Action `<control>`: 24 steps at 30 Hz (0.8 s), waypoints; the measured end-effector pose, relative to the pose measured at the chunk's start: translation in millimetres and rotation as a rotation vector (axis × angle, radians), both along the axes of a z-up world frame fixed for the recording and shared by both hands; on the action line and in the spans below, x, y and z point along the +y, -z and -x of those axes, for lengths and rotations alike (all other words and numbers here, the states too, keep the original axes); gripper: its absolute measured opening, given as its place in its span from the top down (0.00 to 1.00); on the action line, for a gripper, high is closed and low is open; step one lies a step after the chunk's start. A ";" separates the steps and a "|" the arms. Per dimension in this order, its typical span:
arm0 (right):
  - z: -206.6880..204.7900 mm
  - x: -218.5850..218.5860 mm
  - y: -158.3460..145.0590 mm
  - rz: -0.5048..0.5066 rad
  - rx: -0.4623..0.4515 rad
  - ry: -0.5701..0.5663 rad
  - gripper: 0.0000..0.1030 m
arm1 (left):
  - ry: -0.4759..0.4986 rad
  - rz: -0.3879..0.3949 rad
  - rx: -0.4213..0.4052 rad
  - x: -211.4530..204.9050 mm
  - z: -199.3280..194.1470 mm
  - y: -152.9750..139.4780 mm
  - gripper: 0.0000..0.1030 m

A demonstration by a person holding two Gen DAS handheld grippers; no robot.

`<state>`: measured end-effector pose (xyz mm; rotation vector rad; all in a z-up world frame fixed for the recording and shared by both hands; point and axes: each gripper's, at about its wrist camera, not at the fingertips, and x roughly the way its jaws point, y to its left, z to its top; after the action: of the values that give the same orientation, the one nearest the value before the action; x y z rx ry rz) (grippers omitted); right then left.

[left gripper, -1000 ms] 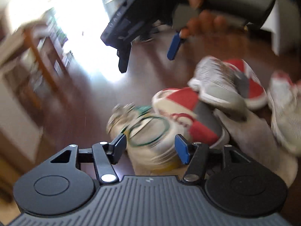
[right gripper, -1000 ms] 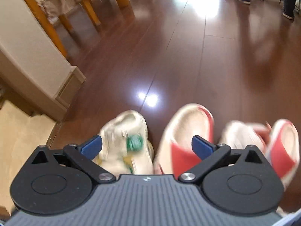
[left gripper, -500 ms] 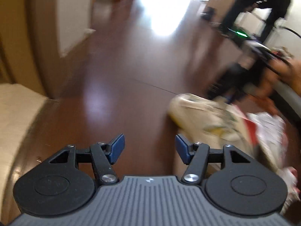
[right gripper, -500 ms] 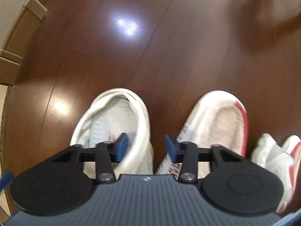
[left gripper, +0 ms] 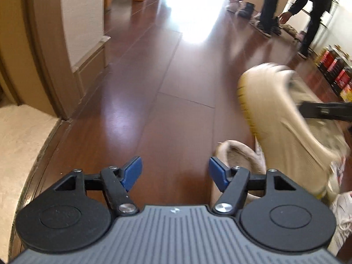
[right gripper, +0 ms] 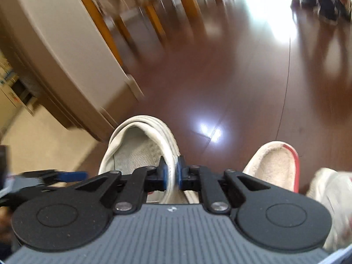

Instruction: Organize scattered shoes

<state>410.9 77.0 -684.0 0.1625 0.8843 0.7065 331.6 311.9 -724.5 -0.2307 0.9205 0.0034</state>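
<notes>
Right wrist view showed the right gripper (right gripper: 172,172) clamped on the collar of a white sneaker (right gripper: 140,145), its blue pads nearly together with only the padded rim pinched between them. That shoe had a ribbed, cream outer wall and a mesh lining, its opening facing the camera. At 3 o'clock of it sat a red-trimmed sneaker (right gripper: 275,165) with a fleecy inside, apart from the fingers. Glossy dark wooden floor (right gripper: 231,83) lay beyond, blurred.

From the left wrist view, the left gripper (left gripper: 173,172) was spread wide with nothing between its blue pads, pointing forward low over the floor. At 2 o'clock the same white sneaker (left gripper: 283,118) appeared tilted, sole side showing a yellowish edge, with a black finger of the right gripper (left gripper: 325,110) on it. Another beige shoe (left gripper: 239,156) lay just beside the left gripper's right finger
</notes>
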 end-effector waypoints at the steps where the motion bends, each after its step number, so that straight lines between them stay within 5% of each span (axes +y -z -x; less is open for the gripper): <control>1: 11.5 -14.1 -8.0 -0.018 -0.017 0.022 0.92 | 0.027 -0.002 -0.018 -8.8 2.8 -7.8 0.34; 5: 57.5 -84.7 -41.5 -0.093 -0.054 0.146 0.91 | 0.153 -0.014 -0.091 -48.9 13.2 -37.4 0.33; 10: 141.0 -203.3 -88.5 -0.109 -0.099 0.365 0.92 | 0.469 -0.032 -0.194 -143.4 32.5 -72.9 0.29; 17: 291.6 -370.9 -133.4 0.153 -0.135 0.706 0.90 | 1.045 -0.055 -0.258 -332.7 91.5 -99.6 0.26; 24: 389.2 -502.7 -101.4 0.360 0.030 0.845 0.90 | 1.467 -0.177 -0.234 -500.6 174.8 -86.7 0.25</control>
<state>21.7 -425.7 -582.6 0.2038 0.8576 -0.2429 156.8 -188.7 -637.8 0.6338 0.6748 -1.2615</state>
